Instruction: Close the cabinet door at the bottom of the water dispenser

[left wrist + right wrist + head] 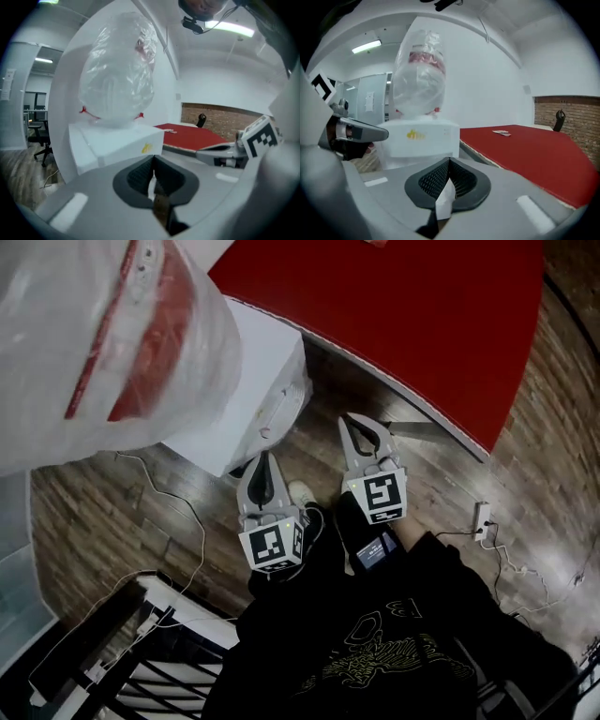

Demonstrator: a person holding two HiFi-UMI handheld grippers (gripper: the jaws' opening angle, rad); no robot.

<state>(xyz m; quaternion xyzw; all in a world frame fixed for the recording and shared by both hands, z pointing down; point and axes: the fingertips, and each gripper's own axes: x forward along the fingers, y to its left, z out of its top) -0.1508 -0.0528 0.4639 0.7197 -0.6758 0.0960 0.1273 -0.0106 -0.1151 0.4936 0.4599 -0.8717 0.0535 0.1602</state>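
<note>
The white water dispenser [246, 381] stands at the upper left, topped by a bottle wrapped in clear plastic [103, 343]. I look down on it from above, and its bottom cabinet door is out of sight. My left gripper [263, 461] hangs just in front of the dispenser, jaws shut with nothing in them. To its right, my right gripper [352, 421] is also shut and empty. Both gripper views look level at the dispenser's top [117, 140] [419, 137] and the bottle [119, 79] [419, 75]. In them the left gripper [152, 161] and the right gripper [449, 161] show their pads together.
A red table [422, 315] [525, 150] stands right of the dispenser, its edge close to the right gripper. On the wooden floor lie a power strip [482, 517] and thin cables [178, 498]. A black-and-white rack [141, 634] is at the lower left.
</note>
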